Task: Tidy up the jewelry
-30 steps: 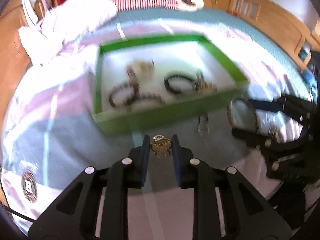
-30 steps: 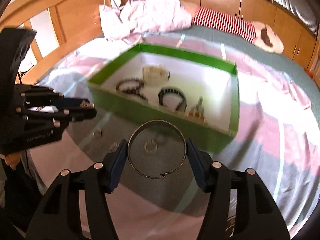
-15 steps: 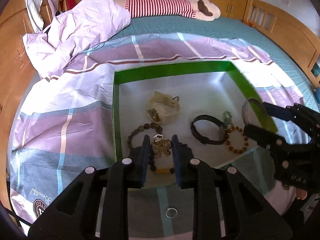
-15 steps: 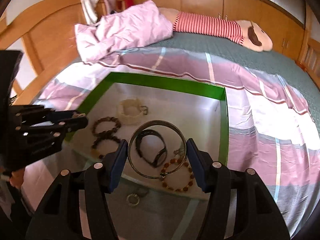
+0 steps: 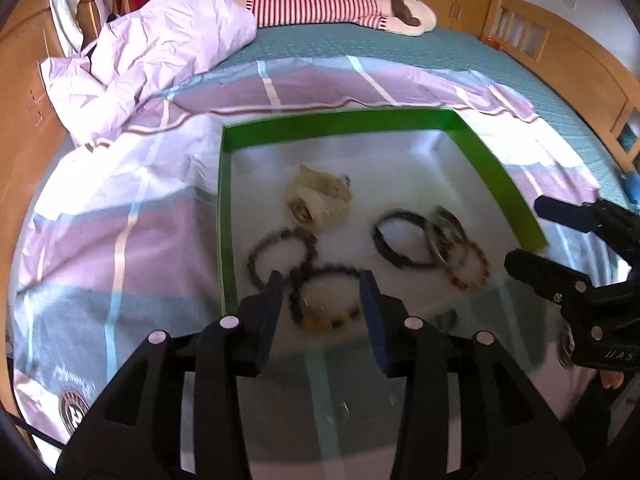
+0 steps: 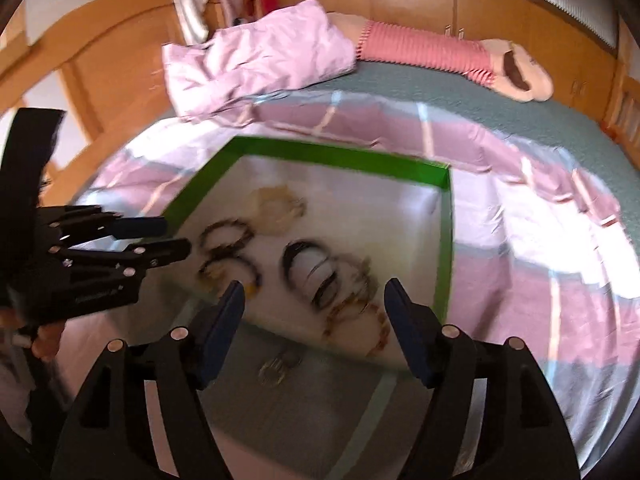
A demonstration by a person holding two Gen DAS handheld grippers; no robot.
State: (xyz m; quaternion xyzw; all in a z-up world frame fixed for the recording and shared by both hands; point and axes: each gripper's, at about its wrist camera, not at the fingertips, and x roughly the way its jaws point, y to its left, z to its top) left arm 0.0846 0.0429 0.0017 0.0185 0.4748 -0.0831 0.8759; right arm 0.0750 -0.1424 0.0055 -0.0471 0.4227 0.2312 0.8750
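Both claws hang over the near edge of the green box (image 5: 496,168), which sits on the striped bedsheet (image 5: 120,216) so pieces can be dropped straight in. The left claw (image 5: 320,312) is opening with nothing between its pads; the beaded bracelet (image 5: 324,300) below it lies flat by the box's near edge. The right claw (image 6: 314,332) is also opening and empty. Under it a thin metal bangle (image 6: 340,280) lies flat across the black band (image 6: 304,268), its long axis toward the near right corner, though blur hides detail. A small ring (image 6: 276,368) waits on the sheet outside the near edge.
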